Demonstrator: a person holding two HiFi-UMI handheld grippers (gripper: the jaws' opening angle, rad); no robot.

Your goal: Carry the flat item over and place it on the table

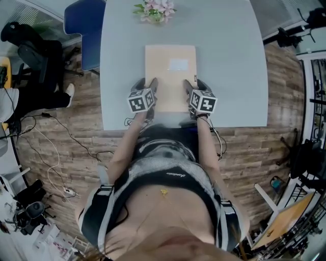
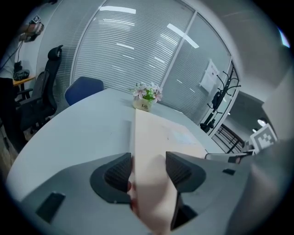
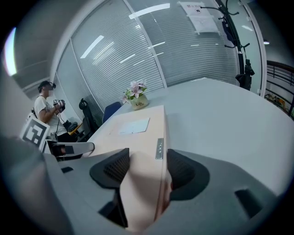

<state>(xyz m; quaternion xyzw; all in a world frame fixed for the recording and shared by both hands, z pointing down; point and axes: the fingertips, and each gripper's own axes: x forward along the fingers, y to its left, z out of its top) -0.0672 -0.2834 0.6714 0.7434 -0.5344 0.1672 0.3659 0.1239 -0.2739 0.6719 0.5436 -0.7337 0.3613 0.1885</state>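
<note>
Fingers point(image 2: 117, 172) of your left gripper point(image 2: 147, 167) sit at a narrow gap with the item point(image 2: 156, 137) filling it, pinched along its near left edge. The fingers point(image 3: 183, 172) of your right gripper point(image 3: 147, 167) do the same on the near right edge, just behind a small metal strip point(image 3: 159, 148). From your head view the item point(image 1: 170, 66) lies lengthwise on the table point(image 1: 229, 76), near the front edge. Its far end points at the flowers point(image 1: 155, 9), which stand well apart from it, and your left gripper point(image 1: 147, 85) and right gripper point(image 1: 192, 85) flank its near end. I judge that you are at the last step: the carry looks done and only the set-down and release remain. The next move calls for you to settle the near end flat and open both pairs of jaws together, so that neither side drags the item askew. Then draw both grippers straight back toward yourself without catching its corners. Several things you cannot read from here. The marker cubes and gripper bodies cover the item's near edge in the head view. No view shows whether that end rests on the table or is held slightly up. Between the jaws the item looks bowed or doubled, but the wide lens makes that hard to trust. Print on the pale label point(image 1: 178, 64) is too small to make out.
</note>
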